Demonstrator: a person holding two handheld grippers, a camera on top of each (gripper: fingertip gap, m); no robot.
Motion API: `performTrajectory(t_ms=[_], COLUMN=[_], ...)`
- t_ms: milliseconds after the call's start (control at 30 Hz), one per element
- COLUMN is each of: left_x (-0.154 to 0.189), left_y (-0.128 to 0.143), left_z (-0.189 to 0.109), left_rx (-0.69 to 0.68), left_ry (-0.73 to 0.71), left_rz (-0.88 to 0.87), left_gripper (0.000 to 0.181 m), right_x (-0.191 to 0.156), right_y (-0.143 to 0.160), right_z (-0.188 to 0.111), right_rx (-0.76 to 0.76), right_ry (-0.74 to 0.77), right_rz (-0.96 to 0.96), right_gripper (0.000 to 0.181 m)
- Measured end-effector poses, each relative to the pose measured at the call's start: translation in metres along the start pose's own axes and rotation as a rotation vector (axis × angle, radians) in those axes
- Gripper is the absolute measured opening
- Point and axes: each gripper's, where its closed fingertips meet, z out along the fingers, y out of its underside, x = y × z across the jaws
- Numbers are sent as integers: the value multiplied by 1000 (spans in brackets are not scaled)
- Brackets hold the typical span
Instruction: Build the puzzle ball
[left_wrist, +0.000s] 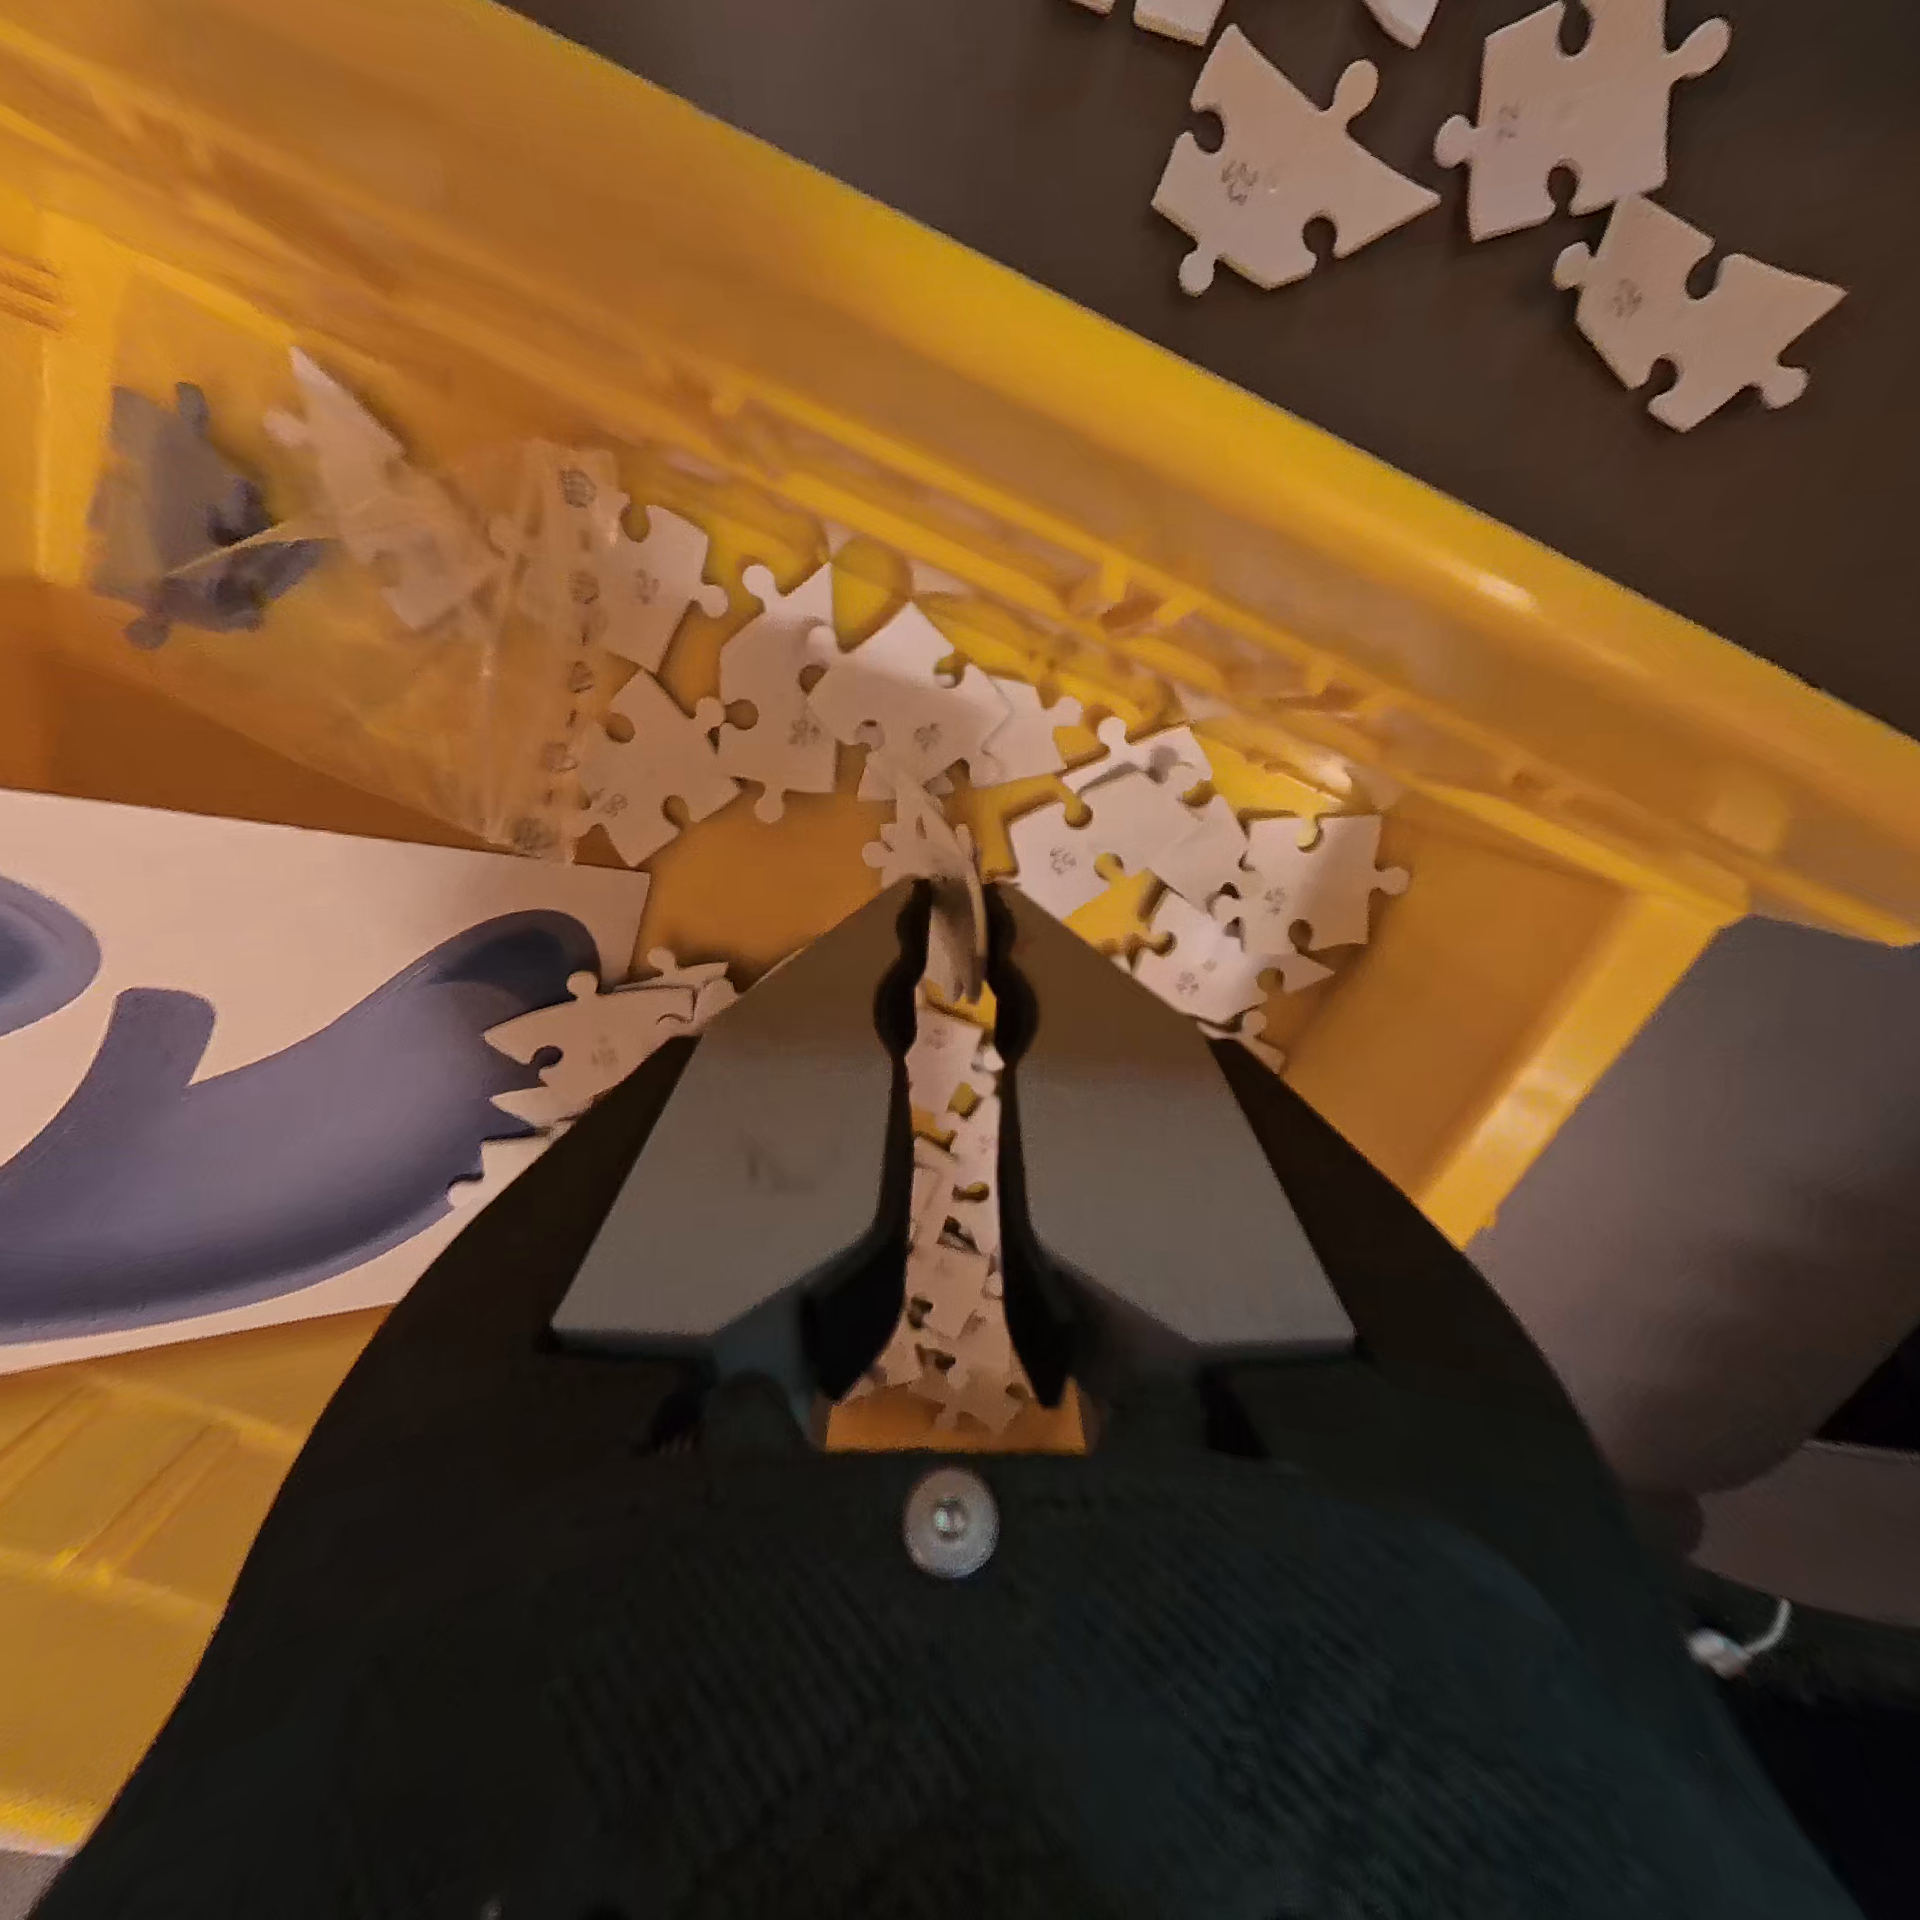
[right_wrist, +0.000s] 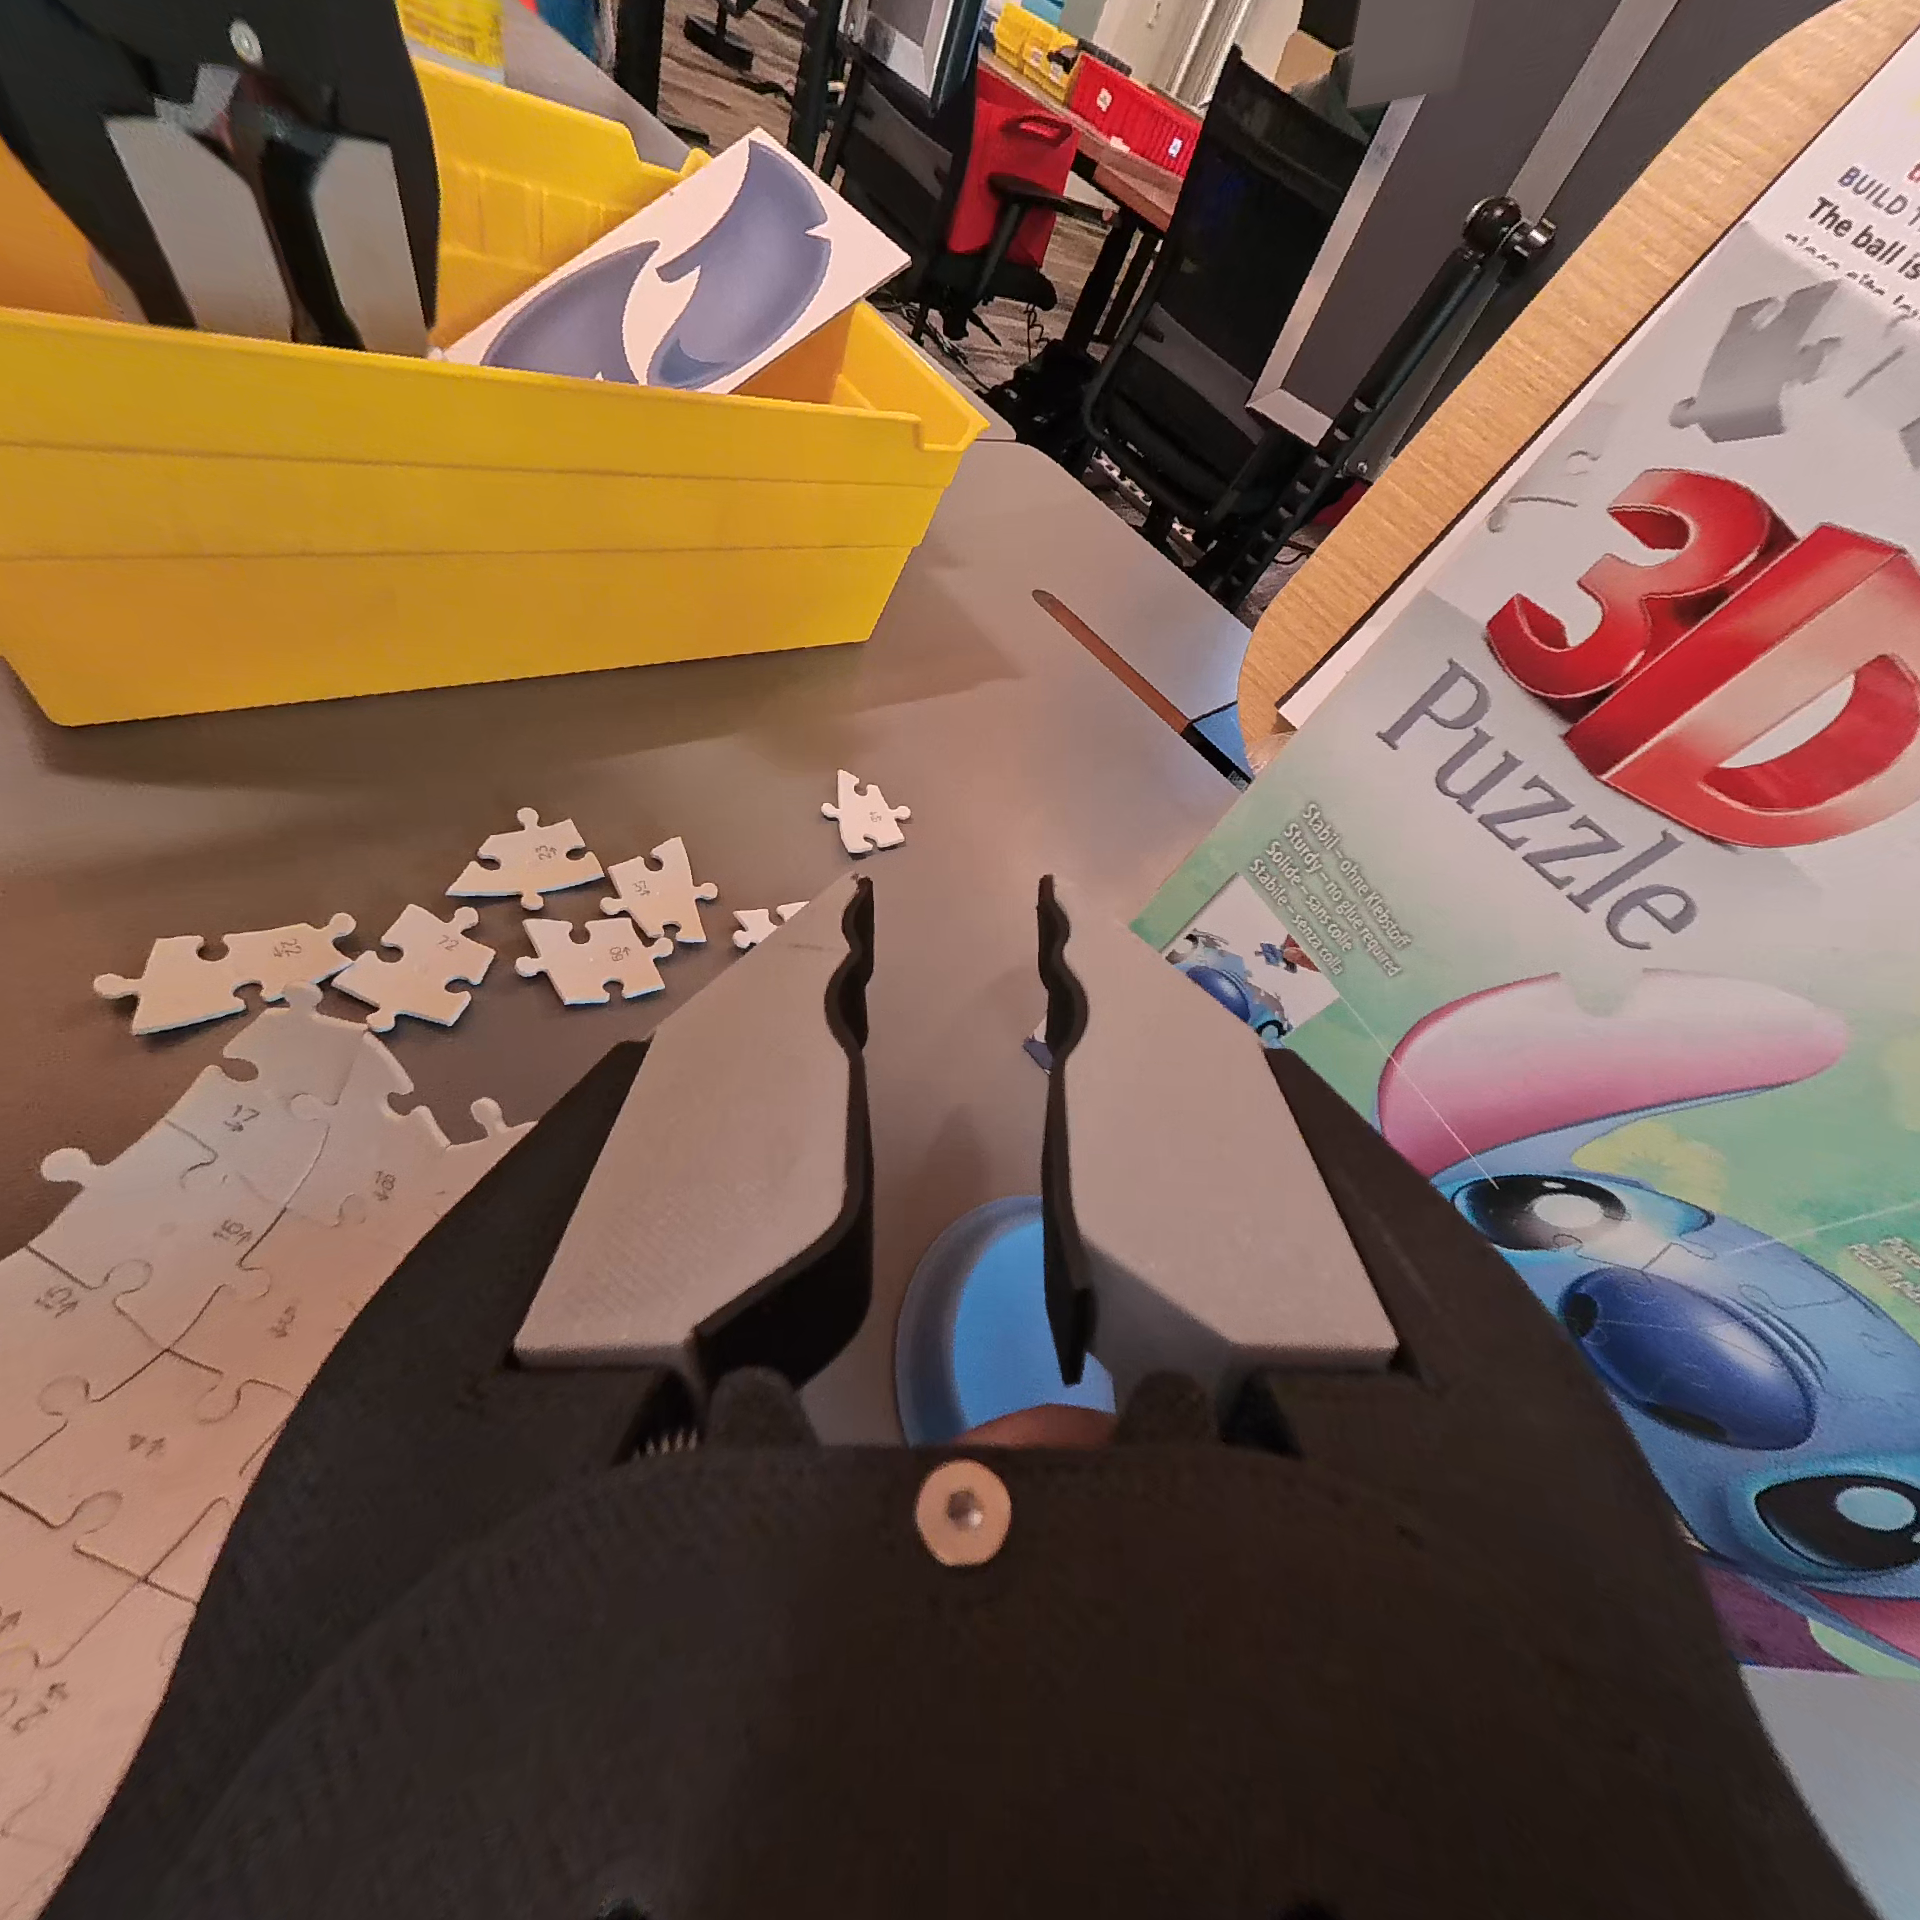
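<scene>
In the left wrist view, the left claw (left_wrist: 954, 902) reaches down into a yellow bin (left_wrist: 1039, 416) and its two tips are pinched together on a single white puzzle piece (left_wrist: 951, 914), which stands on edge between them. More loose pieces (left_wrist: 790, 717) lie heaped on the bin floor along the far wall, some beside a clear plastic bag (left_wrist: 447, 623). A white card with a blue printed shape (left_wrist: 260, 1091) rests in the bin to the left. Beyond the bin wall, three white pieces (left_wrist: 1288, 177) lie face down on the dark worktop (left_wrist: 1039, 156).

In the right wrist view, the right claw (right_wrist: 951, 899) hovers over the worktop (right_wrist: 987, 675) with its fingers spread apart and nothing between them. A blue dish-like stand (right_wrist: 987, 1320) lies beneath it. To the left, a curved joined section of the puzzle ball (right_wrist: 156, 1299) rests on the worktop, with several separate pieces (right_wrist: 592, 956) just beyond it. The yellow bin (right_wrist: 468, 540) stands farther back, the left claw (right_wrist: 260, 208) dipping into it beside the card (right_wrist: 686, 281). The puzzle box (right_wrist: 1610, 935) leans at the right.
</scene>
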Motion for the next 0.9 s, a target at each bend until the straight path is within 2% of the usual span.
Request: performTrajectory(t_ms=[67, 200, 267, 333, 433, 533, 700, 833, 900], left_x=[-4, -15, -21, -20, -14, -15, -20, -22, -21], left_y=[0, 8, 7, 3, 6, 11, 4, 2, 2], left_z=[-8, -16, -17, -16, -5, 2, 0, 8, 8], left_rx=[24, 29, 44, 63, 23, -22, 21, 4, -3], left_ry=[-8, -15, -27, -5, 19, -16, -24, -64, -71], left_rz=[-12, -52, -71, -83, -61, -31, -63, -31, -17], left_gripper=[7, 22, 17, 3, 3, 25, 34, 34, 24], right_x=[-1, -1, -1, -1, -1, -1, -1, -1, -1], right_y=[0, 1, 2, 2, 2, 1, 0, 1, 1], right_z=[1, 1, 2, 2, 2, 1, 0, 1, 1], right_rx=[-2, -7, -7, -8, -9, -6, -3, -6, -5], right_ry=[-3, -6, -5, -4, -3, -4, -5, -5, -4], right_rz=[-1, -1, -1, -1, -1, -1, -3, -4, -3], right_gripper=[28, 28, 28, 28, 28, 28, 28, 28, 28])
